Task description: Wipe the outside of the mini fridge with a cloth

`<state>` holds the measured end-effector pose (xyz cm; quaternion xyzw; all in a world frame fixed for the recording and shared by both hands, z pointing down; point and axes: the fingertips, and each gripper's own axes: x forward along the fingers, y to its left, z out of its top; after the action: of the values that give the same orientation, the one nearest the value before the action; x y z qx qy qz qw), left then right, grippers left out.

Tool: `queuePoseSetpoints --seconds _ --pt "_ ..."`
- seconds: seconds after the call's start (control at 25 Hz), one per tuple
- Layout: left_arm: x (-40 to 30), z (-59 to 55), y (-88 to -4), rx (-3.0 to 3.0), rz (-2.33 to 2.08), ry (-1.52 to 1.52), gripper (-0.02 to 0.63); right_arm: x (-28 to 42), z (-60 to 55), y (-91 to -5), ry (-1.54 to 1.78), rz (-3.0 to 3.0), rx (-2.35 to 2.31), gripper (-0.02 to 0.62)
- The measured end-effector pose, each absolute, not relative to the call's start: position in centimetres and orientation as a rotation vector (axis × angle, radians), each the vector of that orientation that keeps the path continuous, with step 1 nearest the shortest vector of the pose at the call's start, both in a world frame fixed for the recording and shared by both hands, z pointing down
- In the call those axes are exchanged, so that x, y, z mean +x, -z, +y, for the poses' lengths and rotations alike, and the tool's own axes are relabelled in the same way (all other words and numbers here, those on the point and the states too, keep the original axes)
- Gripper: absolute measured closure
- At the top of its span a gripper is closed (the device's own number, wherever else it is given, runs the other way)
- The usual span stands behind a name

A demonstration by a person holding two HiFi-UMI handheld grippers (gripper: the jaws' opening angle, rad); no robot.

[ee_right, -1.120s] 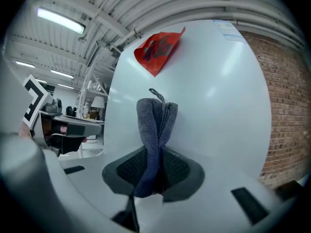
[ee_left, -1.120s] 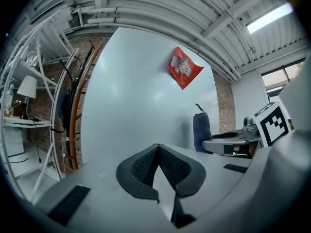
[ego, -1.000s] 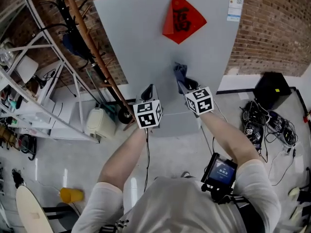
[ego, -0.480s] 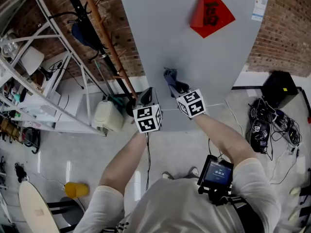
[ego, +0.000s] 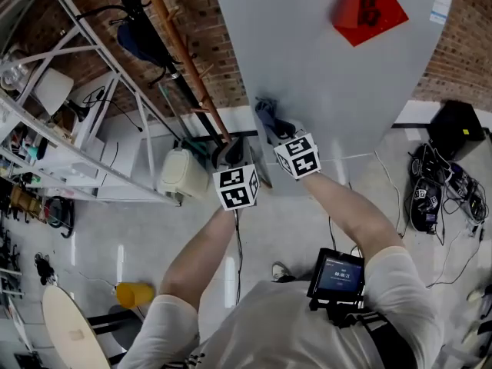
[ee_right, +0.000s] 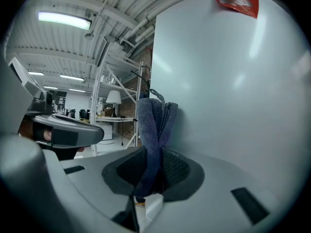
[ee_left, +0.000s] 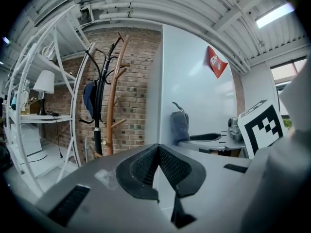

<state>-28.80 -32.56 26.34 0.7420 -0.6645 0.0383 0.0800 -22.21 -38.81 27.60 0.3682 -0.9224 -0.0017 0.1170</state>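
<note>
L gripper (ee_left: 158,153): jaws pressed together, nothing btwn them, held near the fridge's (ee_right: 233,81) left edge. R gripper (ee_right: 154,165) is clamped on the cloth (ee_right: 153,123). The cloth is grey-blue ribbed knit, bunched into upright folds, its top against the fridge door, low on the left side. The door is pale grey and smooth w/ soft glare, and a red paper diamond (ego: 369,6) is stuck high up.

Room: white metal shelving (ego: 69,121) w/ a lamp (ee_left: 44,81) at left, yellow cup (ego: 134,293) on the pale glossy floor (ego: 115,237), wooden coat rack (ego: 181,52) against the brick wall (ego: 211,14), cables (ego: 450,194) heaped at right.
</note>
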Motion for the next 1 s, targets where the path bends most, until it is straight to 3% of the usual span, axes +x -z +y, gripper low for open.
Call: queuePoseSetpoints --seconds 0.4,1.0 --pt "-26.6 -34.2 -27.7 2.23 -1.95 -0.131 0.601 -20.7 -39.2 -27.8 0.06 -2.711 1.082 0.506" --pt "-13.3 -36.6 -28.4 2.341 -1.787 -0.152 0.601 -4.7 -41.1 -28.2 0.035 -2.609 1.291 0.506"
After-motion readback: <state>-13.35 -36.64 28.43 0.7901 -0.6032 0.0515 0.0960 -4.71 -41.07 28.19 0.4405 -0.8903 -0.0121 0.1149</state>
